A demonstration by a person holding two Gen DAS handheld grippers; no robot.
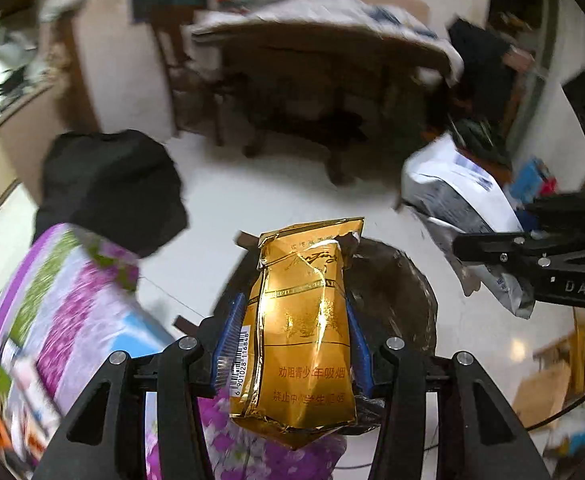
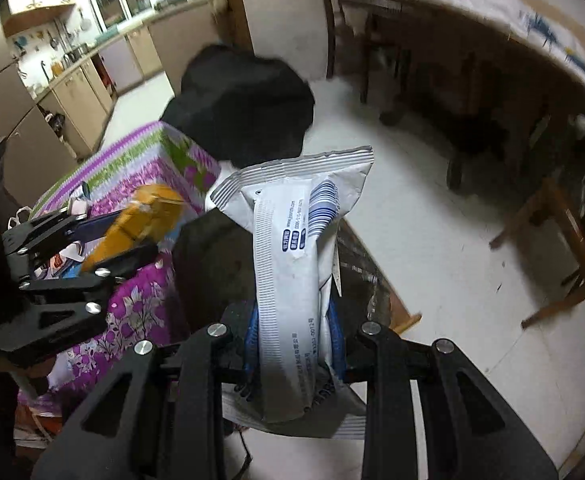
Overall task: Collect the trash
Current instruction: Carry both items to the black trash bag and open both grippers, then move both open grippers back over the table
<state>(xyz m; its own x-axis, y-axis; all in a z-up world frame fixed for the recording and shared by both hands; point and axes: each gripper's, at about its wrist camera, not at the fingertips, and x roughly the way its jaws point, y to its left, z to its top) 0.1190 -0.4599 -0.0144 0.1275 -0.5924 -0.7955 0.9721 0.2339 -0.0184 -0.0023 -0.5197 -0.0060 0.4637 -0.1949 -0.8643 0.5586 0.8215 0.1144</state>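
Left gripper (image 1: 298, 332) clamps a gold packet (image 1: 304, 320); right gripper (image 2: 294, 336) pinches a white wrapper (image 2: 292, 264), seemingly empty.

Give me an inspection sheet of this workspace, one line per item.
Surface: pale floor; floral-covered table alongside.
Job's things: gold cigarette pack; white wrapper; dark-lined bin beneath both.
Clutter: black bag on the floral table; small items at its edge, blurred.
Grippers: left gripper shut on the gold pack; right gripper shut on the white wrapper.
Cables: thin dark cable on the floor.
Surroundings: wooden dining table, kitchen counters.
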